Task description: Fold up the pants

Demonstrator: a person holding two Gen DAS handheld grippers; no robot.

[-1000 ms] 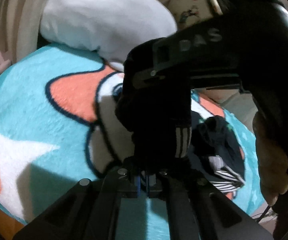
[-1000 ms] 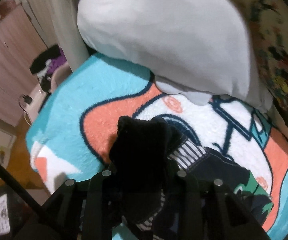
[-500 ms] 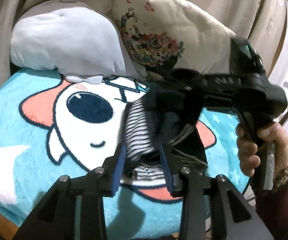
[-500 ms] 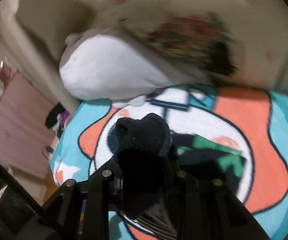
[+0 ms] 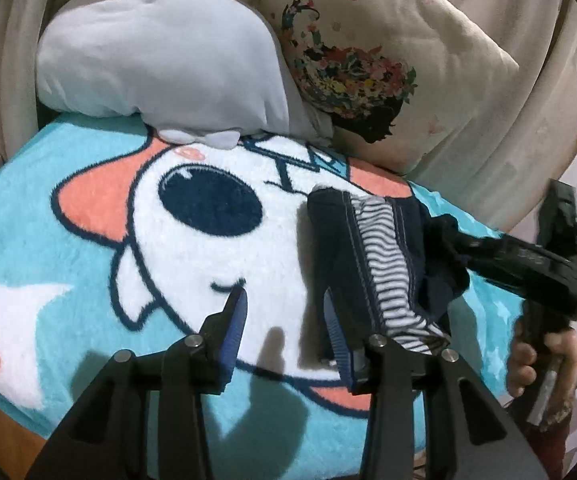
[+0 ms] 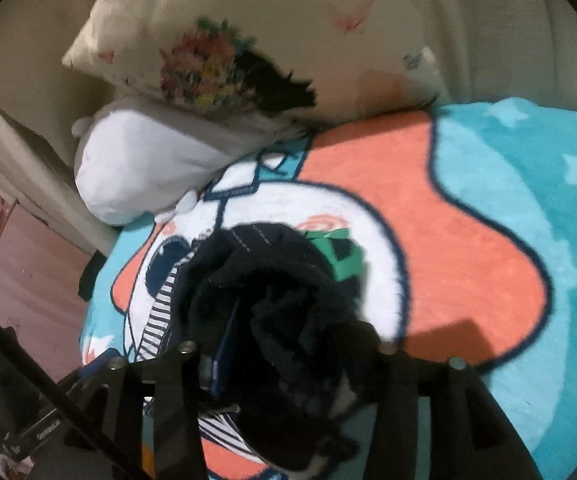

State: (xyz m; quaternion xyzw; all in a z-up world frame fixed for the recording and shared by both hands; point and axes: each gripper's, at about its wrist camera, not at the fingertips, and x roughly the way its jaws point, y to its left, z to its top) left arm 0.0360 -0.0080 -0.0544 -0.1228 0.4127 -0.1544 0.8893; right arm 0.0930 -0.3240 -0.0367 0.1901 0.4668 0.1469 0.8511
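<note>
The left gripper (image 5: 284,316) is seen with jaws opening and nothing between them; the dark pants (image 5: 372,256) lie just beside its right finger on the cartoon blanket (image 5: 88,240). The right gripper (image 6: 288,344) is opening, with bunched pants fabric draped between its fingers. A grey plush (image 5: 160,52) and a floral pillow (image 5: 388,56) are set behind.

Bed covered by cartoon-print blanket (image 5: 68,216), teal, orange, white. Grey plush pillow (image 5: 160,52) and floral cushion (image 5: 376,56) at head. Cream curtains (image 5: 544,92) behind. Pink cabinet (image 6: 28,276) at left.
</note>
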